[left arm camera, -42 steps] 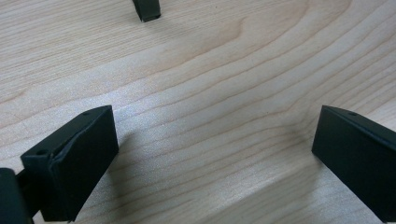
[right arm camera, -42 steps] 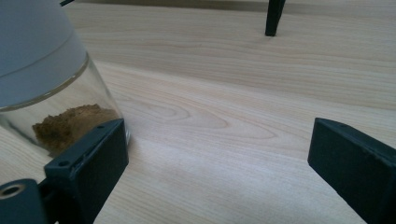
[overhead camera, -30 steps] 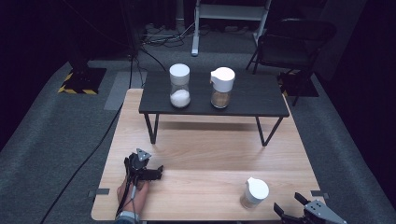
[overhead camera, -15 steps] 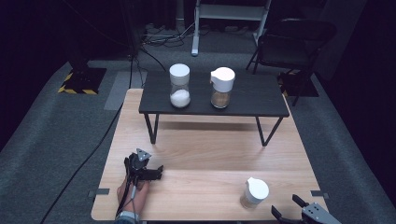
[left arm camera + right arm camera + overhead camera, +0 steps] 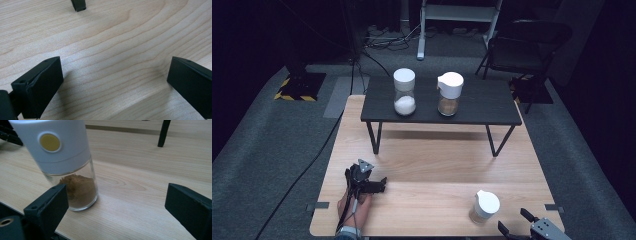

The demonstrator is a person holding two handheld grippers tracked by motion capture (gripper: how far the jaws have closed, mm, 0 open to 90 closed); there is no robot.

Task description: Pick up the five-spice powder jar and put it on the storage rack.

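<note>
Light wood table (image 5: pixel 432 165) carried a low black bench (image 5: pixel 439 102) at its far half, with two jars on top: one white-capped with white powder (image 5: pixel 404 92), one with a spouted white cap and brown contents (image 5: pixel 449 93), standing apart. A dark chair (image 5: pixel 527 45) and a white stand (image 5: pixel 459 15) sat on the floor beyond. Third jar (image 5: pixel 485 207), white lid, brown powder, stood near the front right edge. Right gripper (image 5: pixel 517 227) sat at the front edge just beside that jar, jaws spread wide, nothing between them. Right gripper view showed the jar (image 5: pixel 66 167) just past its left jaw, yellow dot on the lid, plus a bench leg (image 5: pixel 163 132) farther off. Left gripper (image 5: pixel 379 184) lay low on the table front left, hand (image 5: pixel 353 202) behind it. Left gripper view showed jaws spread over bare wood, a bench leg foot (image 5: pixel 78 5) at top.
</note>
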